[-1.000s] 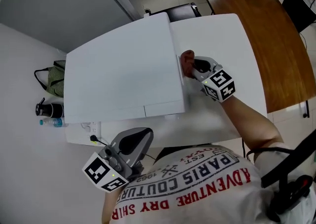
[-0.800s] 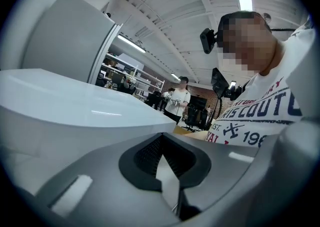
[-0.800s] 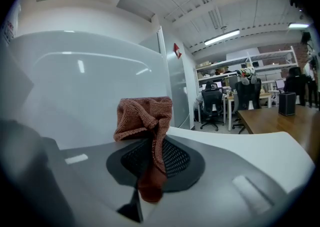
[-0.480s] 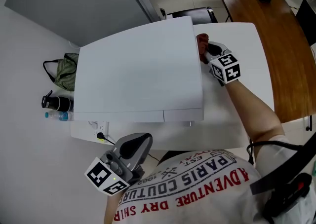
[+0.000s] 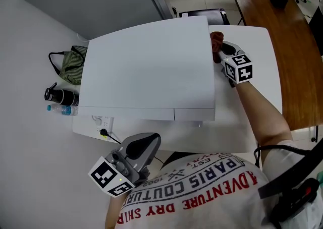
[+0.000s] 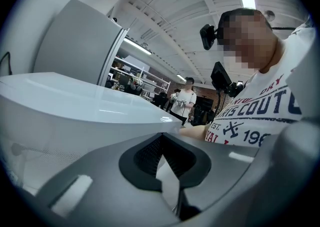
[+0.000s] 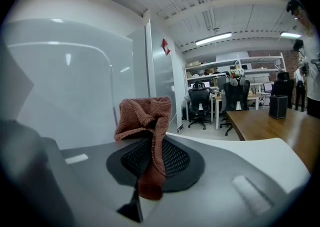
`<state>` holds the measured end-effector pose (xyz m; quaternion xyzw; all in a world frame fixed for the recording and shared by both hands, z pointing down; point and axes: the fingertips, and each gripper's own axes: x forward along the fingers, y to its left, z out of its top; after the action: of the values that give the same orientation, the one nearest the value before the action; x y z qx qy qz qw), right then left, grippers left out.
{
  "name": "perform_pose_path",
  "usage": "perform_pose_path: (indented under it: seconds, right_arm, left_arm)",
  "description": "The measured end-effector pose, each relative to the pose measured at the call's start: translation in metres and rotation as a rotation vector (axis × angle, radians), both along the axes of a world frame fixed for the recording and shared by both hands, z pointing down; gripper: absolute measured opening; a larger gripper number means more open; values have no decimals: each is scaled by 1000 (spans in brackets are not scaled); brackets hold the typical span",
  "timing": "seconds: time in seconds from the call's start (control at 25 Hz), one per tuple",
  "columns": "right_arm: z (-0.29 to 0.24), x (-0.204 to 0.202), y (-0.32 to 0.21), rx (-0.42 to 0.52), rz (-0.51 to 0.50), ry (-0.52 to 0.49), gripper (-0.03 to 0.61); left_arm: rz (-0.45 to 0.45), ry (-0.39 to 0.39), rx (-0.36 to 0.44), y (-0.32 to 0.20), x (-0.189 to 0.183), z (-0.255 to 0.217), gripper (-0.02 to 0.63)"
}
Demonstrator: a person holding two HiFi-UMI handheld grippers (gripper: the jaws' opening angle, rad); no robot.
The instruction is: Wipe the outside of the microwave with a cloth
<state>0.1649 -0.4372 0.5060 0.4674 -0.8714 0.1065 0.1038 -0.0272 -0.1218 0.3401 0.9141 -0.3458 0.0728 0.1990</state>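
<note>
The white microwave (image 5: 146, 74) stands on a white table (image 5: 252, 56), seen from above in the head view. My right gripper (image 5: 220, 51) is shut on a reddish-brown cloth (image 5: 217, 41), which presses against the microwave's right side near its far corner. In the right gripper view the cloth (image 7: 147, 121) bunches up between the jaws, with the microwave's side wall (image 7: 65, 86) close on the left. My left gripper (image 5: 139, 150) hangs by my chest at the table's near edge, shut on nothing. From the left gripper view the microwave (image 6: 75, 106) looms at left.
A brown wooden table (image 5: 282, 31) lies to the right. Left of the microwave on the floor are a green bag (image 5: 70, 64) and bottles (image 5: 60, 102). A power cable (image 5: 103, 133) plugs in at the near left. Office chairs (image 7: 210, 103) stand further back.
My right gripper has slid the cloth along the microwave's right side, away from me toward its far corner. The left gripper has stayed by my chest.
</note>
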Motion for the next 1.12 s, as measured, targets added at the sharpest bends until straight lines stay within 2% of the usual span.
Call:
perform_pose_path:
  seconds: [0.16,0.32,0.56,0.68,0.84,0.96,1.12]
  right_arm:
    - [-9,14,24,-5,6,-18,41]
    - [-16,25,74,-28,-23,-48,41]
    - [-37,31,192,-3,-175,-56,41]
    - [-56,33,255,-20,-244,-119,41]
    - [-86,29,327,-20,-294,-152,43]
    - [-105,16,366,-24,-290,-222,43]
    - [-116,-32,407,-48,-300,-281,43]
  left_arm:
    - [5,13,9,4,9,4,6]
    - [22,-7,14,14,25,13,6]
    - [86,9,21,34,60,18,6]
    - [116,4,23,41,73,22,6]
    - [215,16,26,46,92,25,6]
    - [287,37,29,50,98,23,6]
    - [405,35,54,68,89,17,6]
